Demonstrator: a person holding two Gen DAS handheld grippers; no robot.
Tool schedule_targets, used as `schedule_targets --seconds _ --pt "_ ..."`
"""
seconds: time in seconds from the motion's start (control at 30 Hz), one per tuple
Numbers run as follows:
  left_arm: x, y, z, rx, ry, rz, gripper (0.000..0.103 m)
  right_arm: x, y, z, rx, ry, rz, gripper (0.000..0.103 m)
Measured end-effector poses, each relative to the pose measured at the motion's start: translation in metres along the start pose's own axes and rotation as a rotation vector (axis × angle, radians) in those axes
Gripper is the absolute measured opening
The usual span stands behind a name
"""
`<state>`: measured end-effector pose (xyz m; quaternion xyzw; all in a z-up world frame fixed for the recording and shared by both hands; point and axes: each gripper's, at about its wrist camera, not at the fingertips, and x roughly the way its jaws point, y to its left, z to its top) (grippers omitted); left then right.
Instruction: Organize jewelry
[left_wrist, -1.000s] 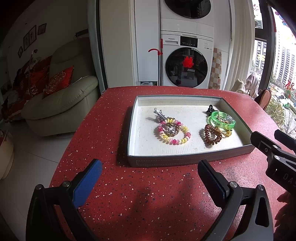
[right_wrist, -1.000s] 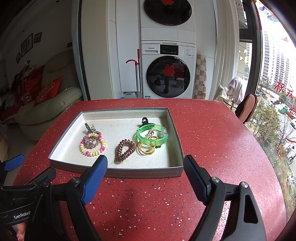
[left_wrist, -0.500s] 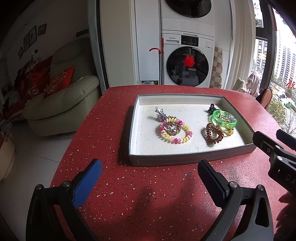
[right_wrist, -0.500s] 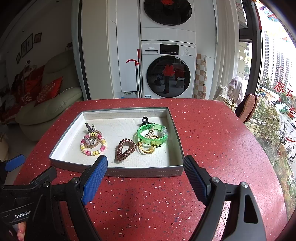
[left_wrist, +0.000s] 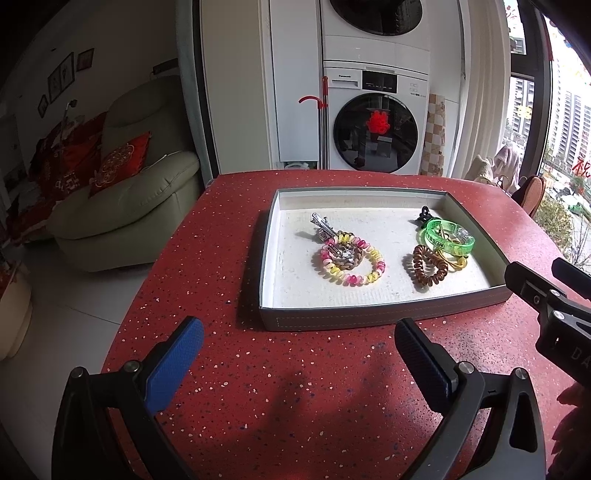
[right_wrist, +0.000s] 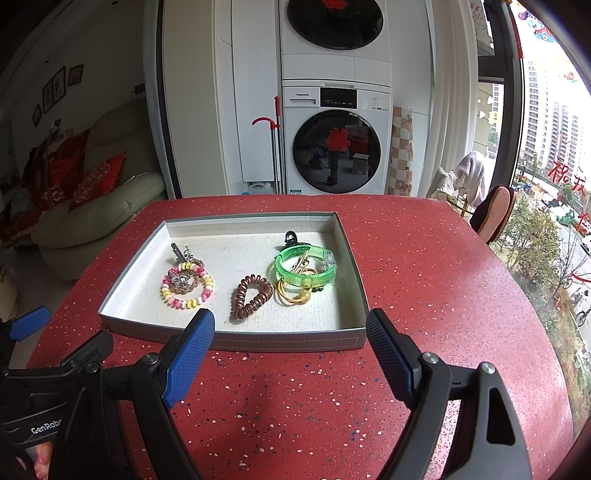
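Both the left gripper (left_wrist: 299, 345) and the right gripper (right_wrist: 290, 334) are wide open and hold nothing, near the grey tray (right_wrist: 288, 341). The jewelry (right_wrist: 186, 283) lies inside the tray on the red table (right_wrist: 424, 266).

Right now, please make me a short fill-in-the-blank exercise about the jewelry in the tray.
1. The brown spiral hair tie lies inside the grey ____.
2. The bangle beside it is coloured ____.
3. The tray rests on a ____ speckled table.
4. The right gripper holds ____ between its open jaws.

Missing words: tray; green; red; nothing
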<state>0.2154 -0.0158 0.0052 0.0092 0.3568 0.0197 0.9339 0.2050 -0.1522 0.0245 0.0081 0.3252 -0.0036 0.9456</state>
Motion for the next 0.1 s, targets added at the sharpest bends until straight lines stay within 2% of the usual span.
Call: schedule_targets --seconds 0.1 --pt "0.0004 -0.0003 -0.0004 -0.002 0.005 -0.006 0.103 0.0000 0.0003 0.0000 0.000 0.000 0.001 0.086"
